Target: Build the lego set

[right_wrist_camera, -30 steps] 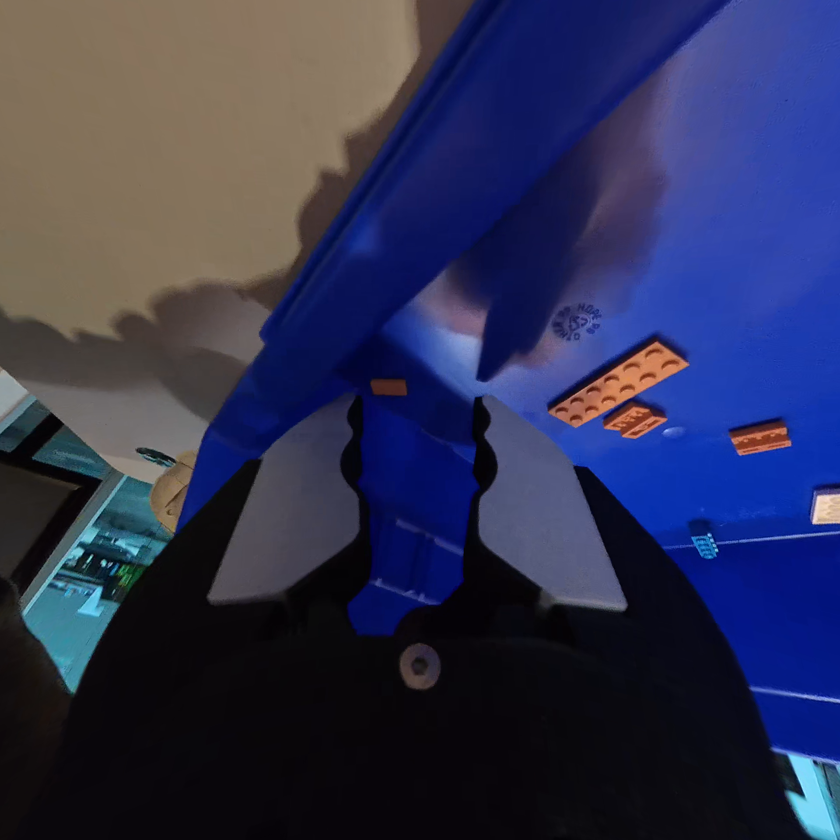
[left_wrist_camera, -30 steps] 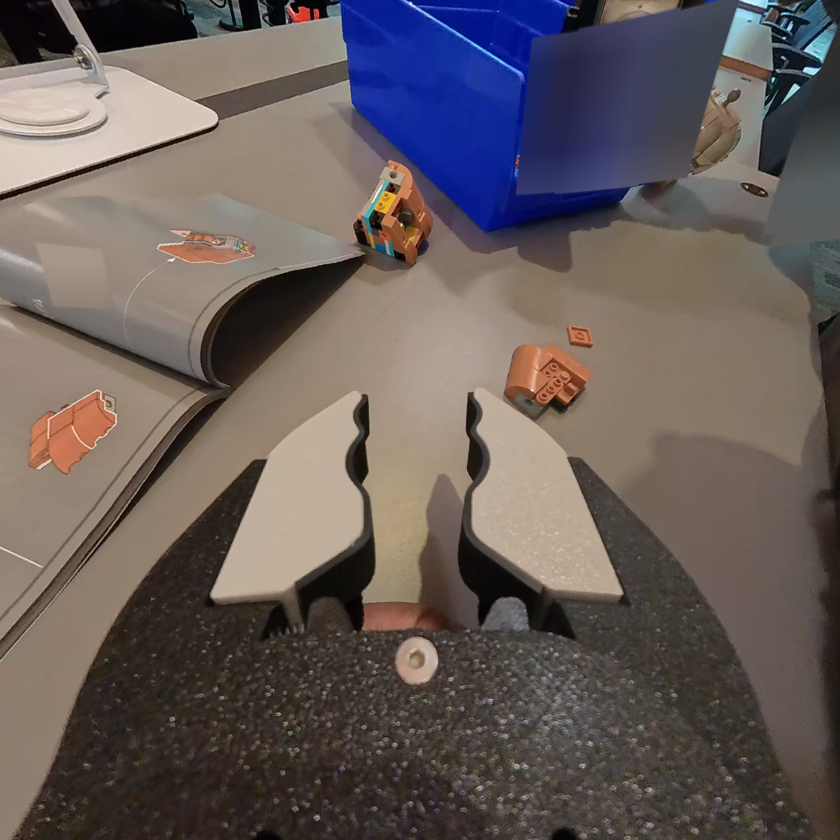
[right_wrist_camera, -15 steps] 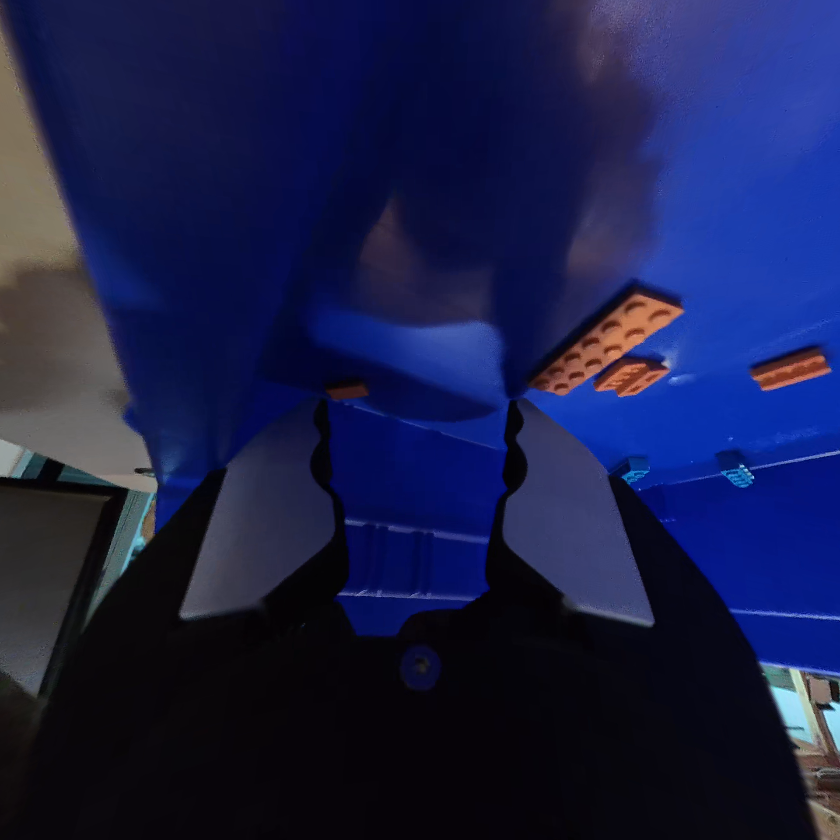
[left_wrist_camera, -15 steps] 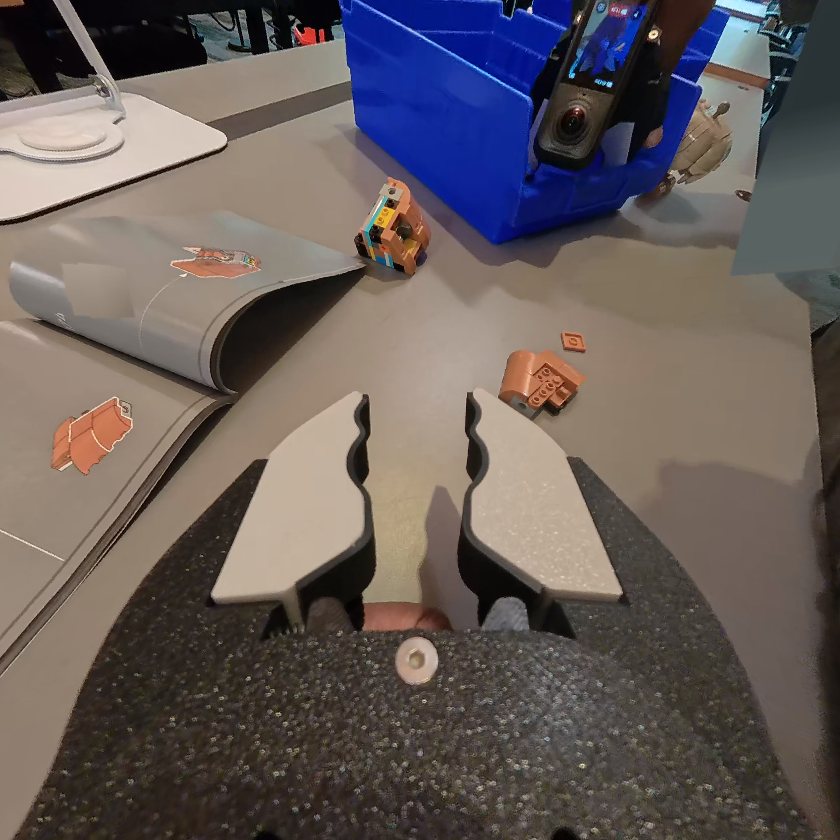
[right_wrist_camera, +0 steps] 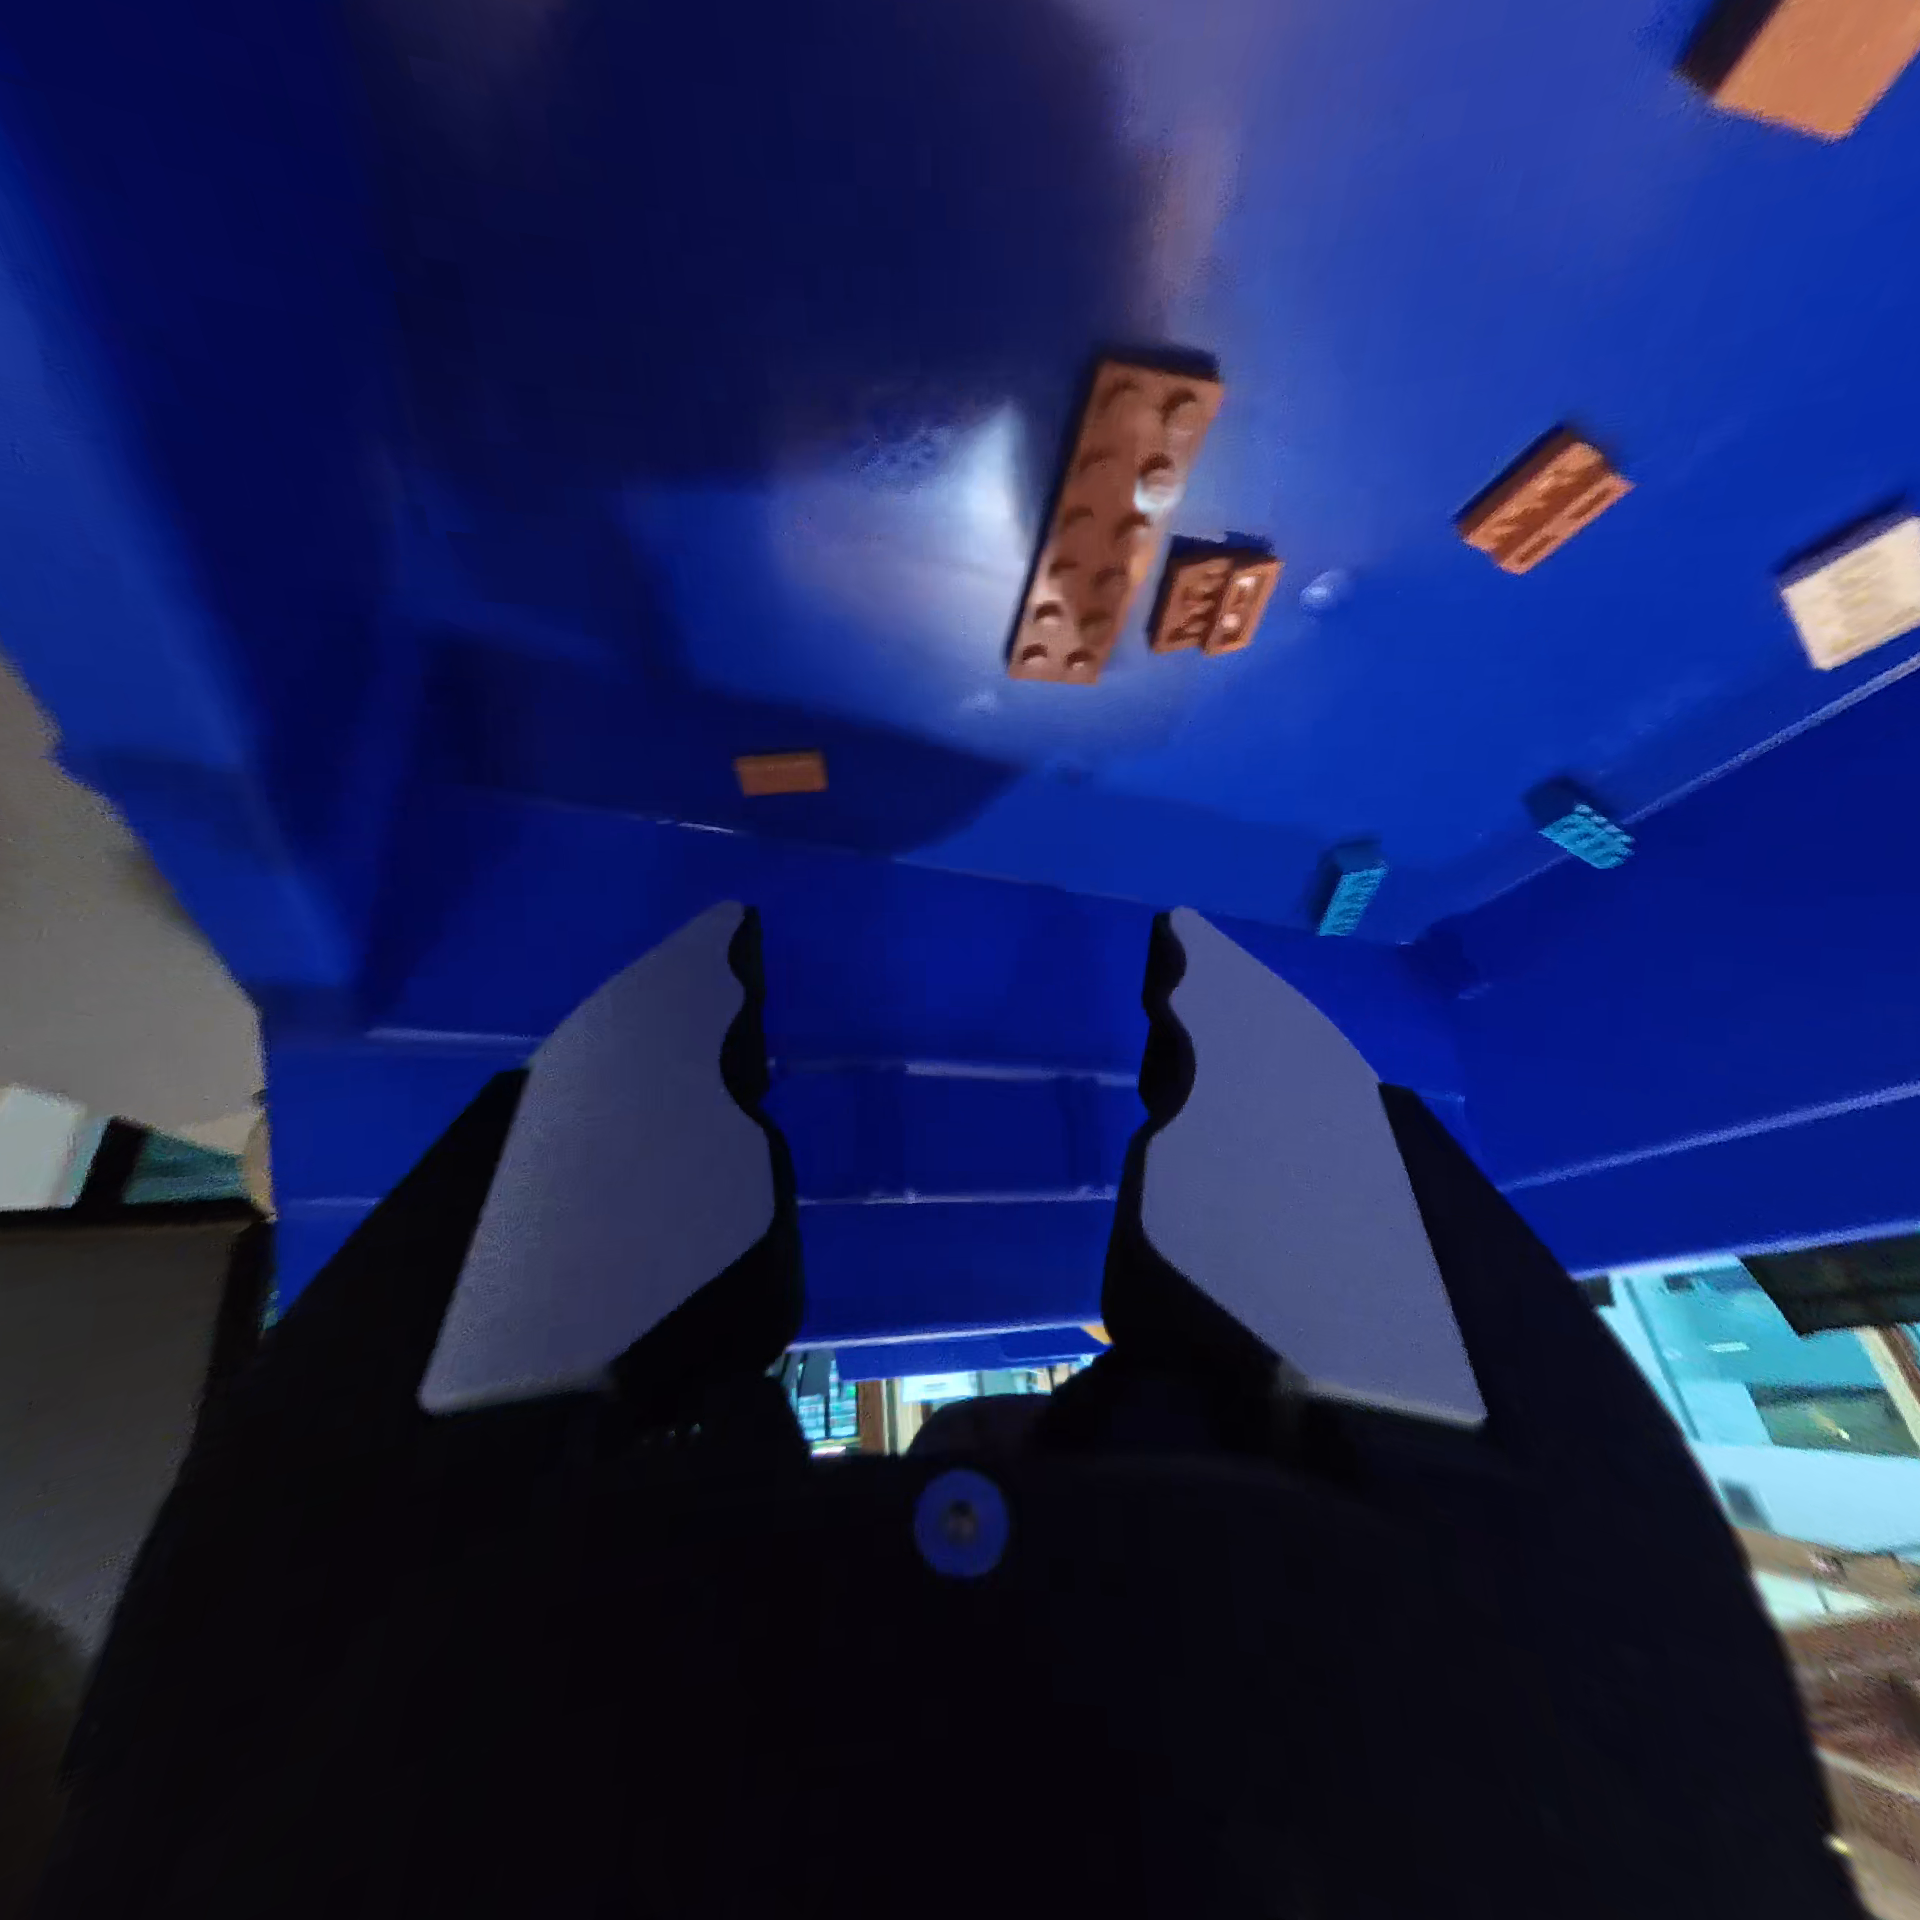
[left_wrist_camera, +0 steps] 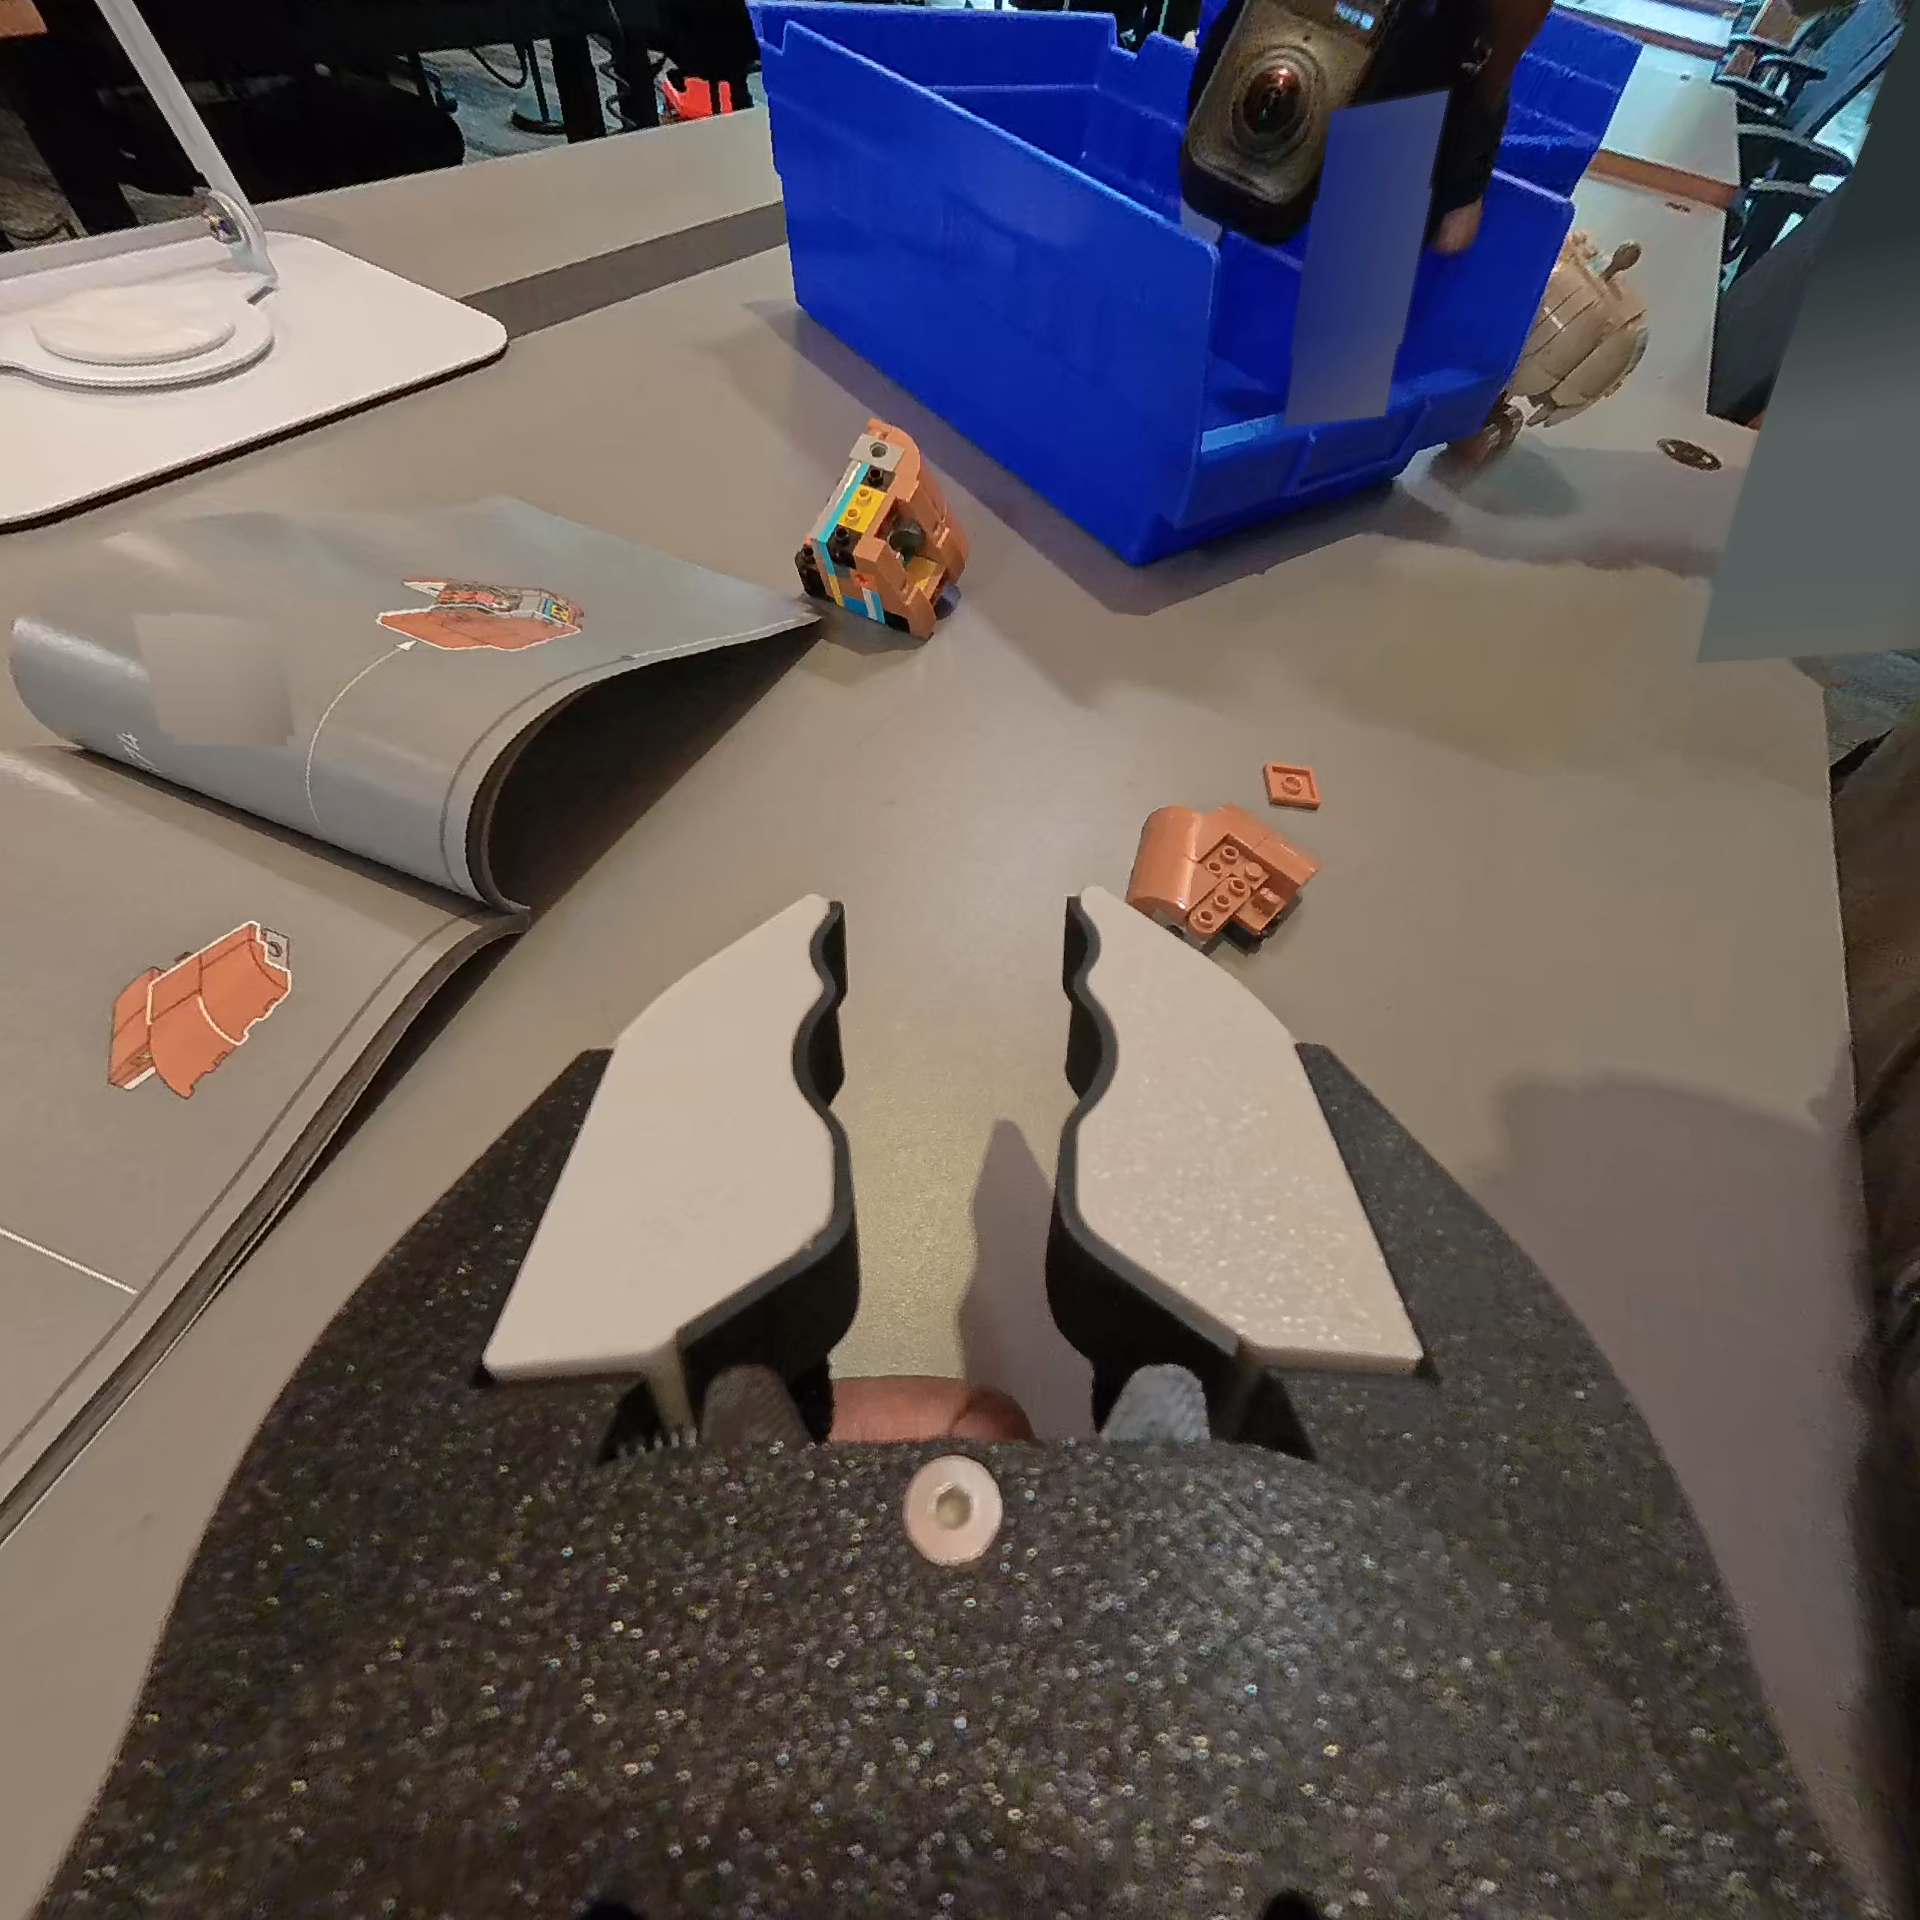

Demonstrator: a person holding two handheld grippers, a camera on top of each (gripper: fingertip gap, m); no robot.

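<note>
My left gripper (left_wrist_camera: 948, 920) is open and empty, low over the grey table. A small brown lego assembly (left_wrist_camera: 1218, 875) lies just right of its right fingertip, with a flat brown tile (left_wrist_camera: 1291, 784) behind it. A multicoloured lego block (left_wrist_camera: 883, 532) sits at the edge of the open instruction booklet (left_wrist_camera: 312, 727). My right gripper (right_wrist_camera: 951, 935) is open and empty inside the blue bin (left_wrist_camera: 1039, 270). It points at the bin floor, where a long brown plate (right_wrist_camera: 1117, 520), a small brown piece (right_wrist_camera: 1214, 597) and other loose pieces lie. The right gripper's camera body shows over the bin in the left wrist view (left_wrist_camera: 1268, 114).
A white stand base (left_wrist_camera: 208, 353) sits at the table's back left. A tan lego figure (left_wrist_camera: 1579, 332) stands behind the bin at the right. Small blue pieces (right_wrist_camera: 1351, 885) lie near the bin's wall. Bare table lies between the booklet and the brown assembly. Left tips to right tips: about 40 cm. The small brown piece (right_wrist_camera: 1214, 597) is about 5 cm from my right fingertips. The left gripper is farther from the long brown plate (right_wrist_camera: 1117, 520), some 35 cm, than the right, some 6 cm.
My right gripper has moved deeper into the bin and its jaws have opened wider. The left gripper has drifted slightly, staying open.
</note>
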